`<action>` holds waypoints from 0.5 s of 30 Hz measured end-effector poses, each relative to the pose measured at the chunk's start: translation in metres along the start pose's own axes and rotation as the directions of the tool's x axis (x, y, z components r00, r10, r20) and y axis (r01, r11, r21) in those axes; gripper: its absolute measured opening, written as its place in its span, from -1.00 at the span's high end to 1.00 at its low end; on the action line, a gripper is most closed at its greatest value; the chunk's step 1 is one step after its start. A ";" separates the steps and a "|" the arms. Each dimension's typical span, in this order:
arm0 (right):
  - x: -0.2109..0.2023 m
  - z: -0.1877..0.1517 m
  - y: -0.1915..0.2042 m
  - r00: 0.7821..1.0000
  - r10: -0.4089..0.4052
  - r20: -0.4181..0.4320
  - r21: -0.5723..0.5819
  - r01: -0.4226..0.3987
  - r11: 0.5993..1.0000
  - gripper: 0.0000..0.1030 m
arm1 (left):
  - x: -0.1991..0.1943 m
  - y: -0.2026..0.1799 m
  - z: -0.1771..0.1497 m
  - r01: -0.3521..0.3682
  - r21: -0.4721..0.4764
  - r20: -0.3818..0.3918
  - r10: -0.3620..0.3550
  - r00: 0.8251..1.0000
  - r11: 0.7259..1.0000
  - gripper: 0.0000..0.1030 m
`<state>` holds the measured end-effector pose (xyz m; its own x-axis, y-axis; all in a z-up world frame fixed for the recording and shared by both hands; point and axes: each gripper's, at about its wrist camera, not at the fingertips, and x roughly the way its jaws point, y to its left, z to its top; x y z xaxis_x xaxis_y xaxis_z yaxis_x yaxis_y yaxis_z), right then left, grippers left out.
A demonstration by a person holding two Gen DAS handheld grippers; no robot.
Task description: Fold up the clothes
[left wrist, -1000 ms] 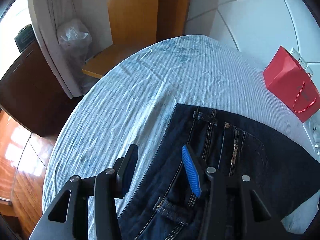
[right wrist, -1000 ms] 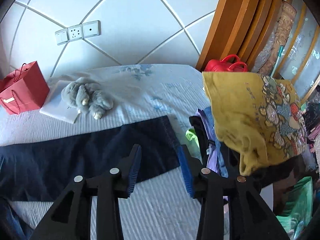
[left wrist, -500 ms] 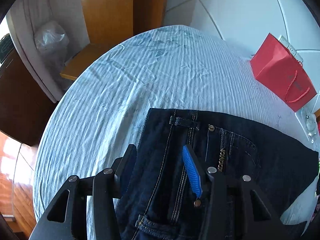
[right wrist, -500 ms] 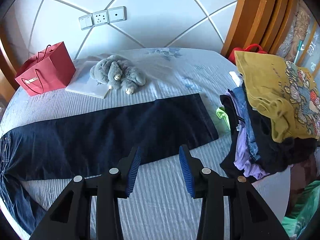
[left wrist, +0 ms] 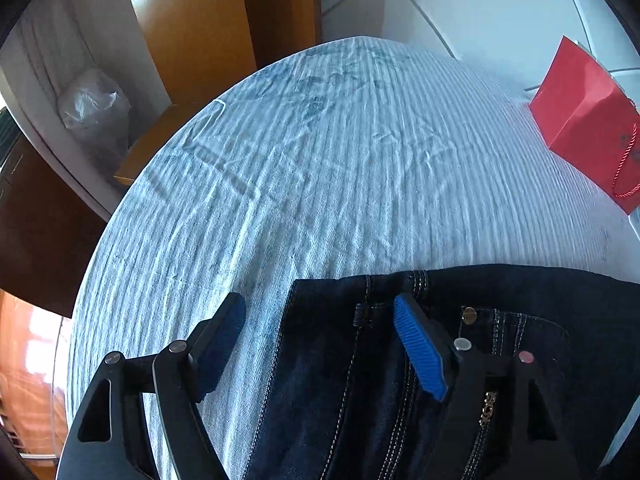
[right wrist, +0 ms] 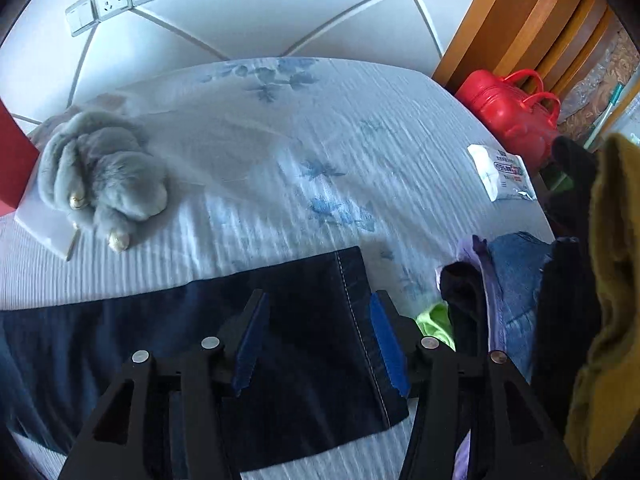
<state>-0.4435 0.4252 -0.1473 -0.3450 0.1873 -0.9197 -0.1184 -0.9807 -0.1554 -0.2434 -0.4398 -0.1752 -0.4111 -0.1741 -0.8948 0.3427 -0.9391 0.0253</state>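
Both grippers, left (left wrist: pixel 320 344) at the waistband and right (right wrist: pixel 316 340) at the hem, have just been opening and straddle the jeans (right wrist: pixel 304 320) flat on the bed (left wrist: pixel 320 160) ungripped, so shallow bites may catch only the top layer.

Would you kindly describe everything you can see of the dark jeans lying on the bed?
The jeans are dark indigo denim with pale contrast stitching, spread flat across the striped bedsheet. The waist end, with waistband, belt loop, rivets and a pocket, lies under the left gripper; the hemmed leg end lies under the right gripper. Both grippers have just been opening, and each straddles an edge of the denim without pinching it. A pile of clothes sits just beyond the hem, apart from it.
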 end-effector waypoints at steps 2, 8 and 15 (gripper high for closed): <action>0.012 0.005 0.002 1.000 -0.012 -0.006 -0.003 0.012 1.000 -0.02 | -0.007 -0.001 -0.001 0.014 0.008 0.032 -0.014 0.999 1.000 -0.50; 0.030 0.009 0.003 0.999 -0.024 -0.025 0.010 0.025 1.000 -0.02 | 0.005 -0.010 0.007 0.059 0.024 0.012 -0.059 0.998 0.998 -0.54; 0.035 0.013 0.003 0.999 -0.017 -0.027 0.020 0.018 1.000 -0.06 | 0.003 -0.017 0.002 0.098 0.036 -0.023 -0.097 0.995 0.995 -0.41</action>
<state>-0.4677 0.4299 -0.1749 -0.3176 0.2027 -0.9263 -0.1427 -0.9760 -0.1646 -0.2520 -0.4247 -0.1779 -0.4231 -0.0751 -0.9030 0.2704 -0.9616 -0.0467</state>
